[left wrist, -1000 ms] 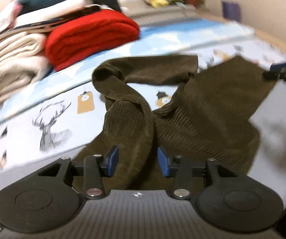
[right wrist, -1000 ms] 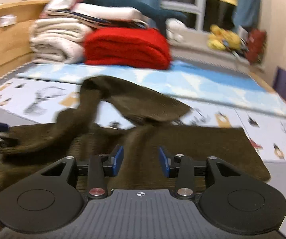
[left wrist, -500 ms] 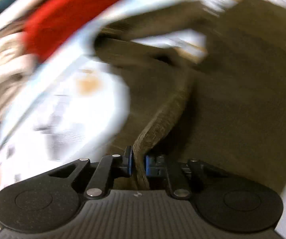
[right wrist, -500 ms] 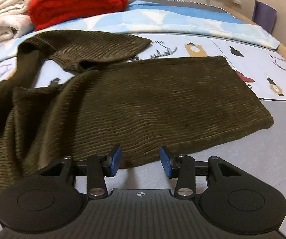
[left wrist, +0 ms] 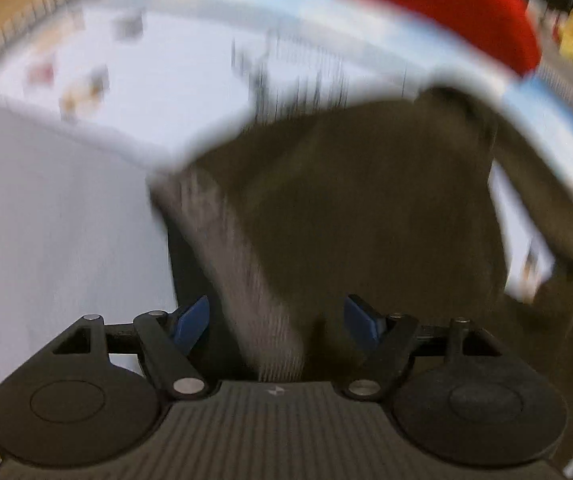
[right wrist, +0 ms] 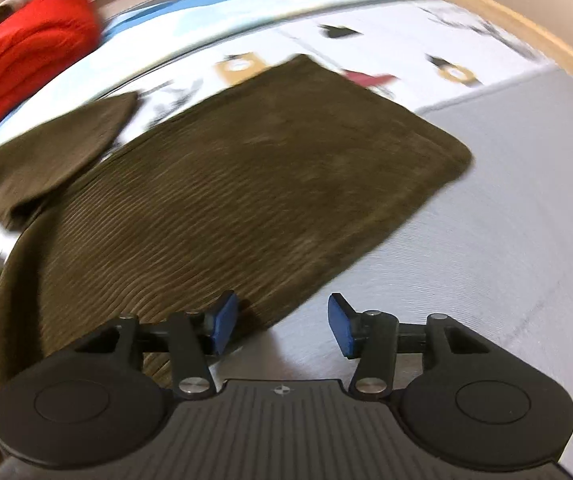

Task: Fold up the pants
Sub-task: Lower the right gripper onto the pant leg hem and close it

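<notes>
Clearly the brown corduroy pants (right wrist: 254, 184) sprawled on the bed (right wrist: 526, 216) are soft, floppy and fairly heavy — so with my left hand-held gripper (left wrist: 278, 320) spread around a raised fold and my right hand-held gripper (right wrist: 282, 324) spread at the near edge, I'd pinch edges and hems.

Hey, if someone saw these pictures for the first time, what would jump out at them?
The dark olive corduroy pants sprawl across the printed bedsheet, filling the middle of both views. A bright red folded blanket glows at the far edge. Both grippers, left and right, show open blue-padded jaws low over the fabric.
</notes>
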### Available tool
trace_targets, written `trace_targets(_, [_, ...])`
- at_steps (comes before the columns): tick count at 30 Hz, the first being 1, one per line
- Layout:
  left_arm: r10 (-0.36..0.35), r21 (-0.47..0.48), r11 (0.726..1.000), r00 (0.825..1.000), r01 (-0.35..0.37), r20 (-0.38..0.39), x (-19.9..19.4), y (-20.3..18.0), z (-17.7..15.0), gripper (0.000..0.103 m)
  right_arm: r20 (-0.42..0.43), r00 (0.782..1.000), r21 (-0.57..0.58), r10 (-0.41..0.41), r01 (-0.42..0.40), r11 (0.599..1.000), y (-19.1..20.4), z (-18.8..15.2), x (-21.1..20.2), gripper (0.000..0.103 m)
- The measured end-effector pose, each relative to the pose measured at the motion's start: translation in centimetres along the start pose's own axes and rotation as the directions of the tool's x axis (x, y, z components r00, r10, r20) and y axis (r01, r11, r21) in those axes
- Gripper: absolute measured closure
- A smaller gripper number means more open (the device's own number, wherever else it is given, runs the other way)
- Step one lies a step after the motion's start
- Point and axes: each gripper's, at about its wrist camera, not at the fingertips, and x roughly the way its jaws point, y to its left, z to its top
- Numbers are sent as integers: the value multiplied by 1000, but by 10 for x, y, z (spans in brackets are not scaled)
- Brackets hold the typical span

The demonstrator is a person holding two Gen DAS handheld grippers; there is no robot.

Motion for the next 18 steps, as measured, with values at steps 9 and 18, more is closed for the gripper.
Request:
trace_targets(9, [-1,159,987,992,21,-126,13,-12,-50,26,38,999,18,-20,19,1000,-2,8,21,70])
trace_targets(18, [83,370,927,996,-68,-25,-18,-51,-68,70,172,984,-2,-53,54,999,-24,23,-17,96])
